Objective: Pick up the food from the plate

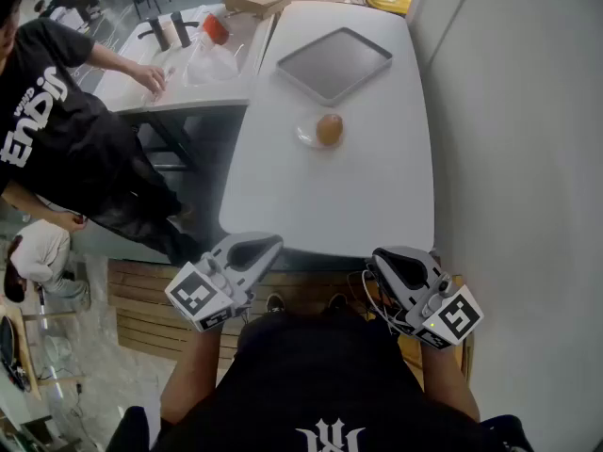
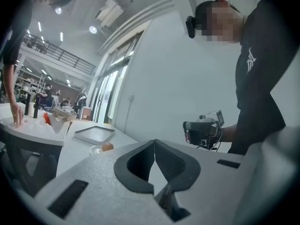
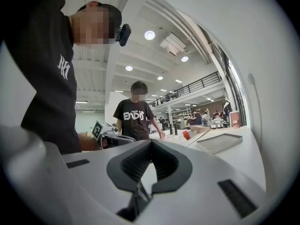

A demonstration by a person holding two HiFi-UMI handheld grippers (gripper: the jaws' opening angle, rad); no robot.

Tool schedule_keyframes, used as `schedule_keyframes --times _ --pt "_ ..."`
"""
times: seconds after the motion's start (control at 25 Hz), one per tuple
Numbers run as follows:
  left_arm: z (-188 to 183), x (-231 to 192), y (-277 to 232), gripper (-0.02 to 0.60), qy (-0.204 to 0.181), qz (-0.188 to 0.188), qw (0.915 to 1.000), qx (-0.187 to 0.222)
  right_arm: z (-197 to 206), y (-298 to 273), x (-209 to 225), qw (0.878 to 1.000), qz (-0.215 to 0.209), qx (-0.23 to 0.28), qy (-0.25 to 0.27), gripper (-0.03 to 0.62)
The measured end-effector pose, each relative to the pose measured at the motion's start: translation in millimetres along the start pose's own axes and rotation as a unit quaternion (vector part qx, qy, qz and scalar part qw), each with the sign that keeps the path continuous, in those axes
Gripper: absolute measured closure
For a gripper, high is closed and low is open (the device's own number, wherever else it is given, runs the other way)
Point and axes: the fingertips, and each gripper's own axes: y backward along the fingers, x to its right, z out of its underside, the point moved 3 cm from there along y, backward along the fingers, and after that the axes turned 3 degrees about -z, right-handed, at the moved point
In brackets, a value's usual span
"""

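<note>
Our left gripper [image 1: 267, 244] and right gripper [image 1: 384, 258] sit closed and empty, near; food [image 1: 329, 128] rests on the far plate [image 1: 303, 136].

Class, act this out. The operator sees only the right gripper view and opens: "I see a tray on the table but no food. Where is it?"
Observer: The food lies on a plate just on our side of the tray.
Operator: Is anything reaching for it?
Observer: No. The left hand-held gripper is at the table's near edge, jaws together, empty.
Operator: And mine?
Observer: The right hand-held gripper is also at the near edge, well apart from the plate.
</note>
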Motion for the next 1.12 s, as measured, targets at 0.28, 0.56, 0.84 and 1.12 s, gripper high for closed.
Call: schedule_keyframes --times 0.28,0.56,0.84,1.12 --pt "3.0 4.1 15.3 0.578 -0.004 0.013 0.9998 -0.013 9.6 -7.0 -17.2 1.000 0.010 -0.012 0.000 0.594" --pt "0.0 15.3 0.9 0.578 -0.009 0.011 0.9999 -0.003 18.0 16.5 -2.3 0.999 0.028 -0.022 -0.007 0.592" --pt "-14.2 45.8 -27.5 0.578 -0.026 -0.013 0.9993 -0.021 22.6 52.7 16.2 1.000 0.005 -0.008 -0.012 0.592" --pt "-1.0 76.3 -43.9 0.578 -0.023 -0.041 0.9977 -0.048 38.6 78.0 29.0 1.000 -0.023 -0.007 -0.014 0.592"
